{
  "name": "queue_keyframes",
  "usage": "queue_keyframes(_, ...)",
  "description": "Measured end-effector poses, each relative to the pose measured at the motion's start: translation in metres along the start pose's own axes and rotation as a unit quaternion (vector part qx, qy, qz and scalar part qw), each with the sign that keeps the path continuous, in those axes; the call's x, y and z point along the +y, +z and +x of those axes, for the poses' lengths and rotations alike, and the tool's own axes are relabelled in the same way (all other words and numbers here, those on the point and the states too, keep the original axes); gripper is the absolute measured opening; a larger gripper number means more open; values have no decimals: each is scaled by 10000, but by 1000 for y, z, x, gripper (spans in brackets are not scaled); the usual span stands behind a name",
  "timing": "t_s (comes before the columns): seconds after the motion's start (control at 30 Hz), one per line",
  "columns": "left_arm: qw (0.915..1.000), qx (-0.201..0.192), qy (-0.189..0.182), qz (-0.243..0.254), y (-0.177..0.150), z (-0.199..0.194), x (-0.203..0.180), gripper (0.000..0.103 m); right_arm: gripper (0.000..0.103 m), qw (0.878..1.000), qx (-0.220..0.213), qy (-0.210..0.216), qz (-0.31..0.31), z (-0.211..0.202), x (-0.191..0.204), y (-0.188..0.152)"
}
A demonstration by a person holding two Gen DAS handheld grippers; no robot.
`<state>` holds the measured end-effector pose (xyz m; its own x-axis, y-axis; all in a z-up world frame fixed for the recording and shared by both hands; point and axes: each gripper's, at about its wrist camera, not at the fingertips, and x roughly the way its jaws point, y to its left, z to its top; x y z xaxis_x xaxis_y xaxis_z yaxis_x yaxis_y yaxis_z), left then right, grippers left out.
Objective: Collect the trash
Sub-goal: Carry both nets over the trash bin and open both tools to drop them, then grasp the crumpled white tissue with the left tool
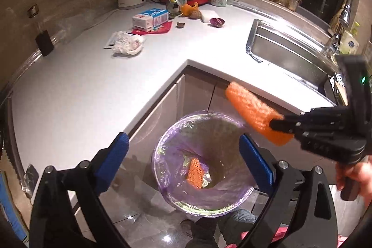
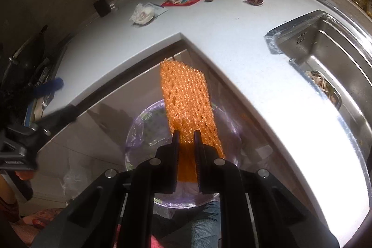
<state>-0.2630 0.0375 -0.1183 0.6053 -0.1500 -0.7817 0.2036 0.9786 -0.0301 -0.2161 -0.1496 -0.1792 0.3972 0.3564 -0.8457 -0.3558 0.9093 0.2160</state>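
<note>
Trash is what this job is about, and some is already in the bin [image 1: 202,201]: one orange net piece [image 1: 194,172] lies at the bottom of it. From the left wrist view, the left gripper [image 1: 183,150] hangs over the bin with its jaws wide and holding nothing. Just above the bin's far rim, the right gripper [image 1: 279,124] holds another orange foam net [image 1: 253,110]. More trash waits on the table [image 1: 81,85], well past the bin: a crumpled bag [image 1: 127,44], a small box [image 1: 150,19], a can [image 1: 176,5] and peels. From the right wrist view, the right gripper [image 2: 186,134] has its jaws squeezed narrow on the orange foam net [image 2: 186,99], right over the bin [image 2: 137,131]. I think dropping it comes next, with lots left.
</note>
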Motion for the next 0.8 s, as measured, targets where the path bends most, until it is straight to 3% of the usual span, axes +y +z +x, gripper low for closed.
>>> queue_keyframes(0.17,9993,-65,292,-226,10,-3,21,95,16,9983,454,121,-343,46,16,-14)
queue_keyframes(0.23,9989,-49,335,-323,12,-1,27,95,26,9968,656,67,-446,63,21,-20)
queue_keyframes(0.3,9985,-47,349,-415,18,2,35,95,66,9949,831,22,-566,75,24,-27)
queue_keyframes(0.4,9979,-69,369,-520,32,10,44,95,85,9939,882,-18,-668,79,27,-29)
queue_keyframes(0.6,9970,-168,478,-578,76,41,51,95,99,9977,327,-69,-586,37,15,3)
queue_keyframes(0.8,9962,-161,556,-655,123,94,62,95,101,9972,-307,-365,-569,-16,-10,45)
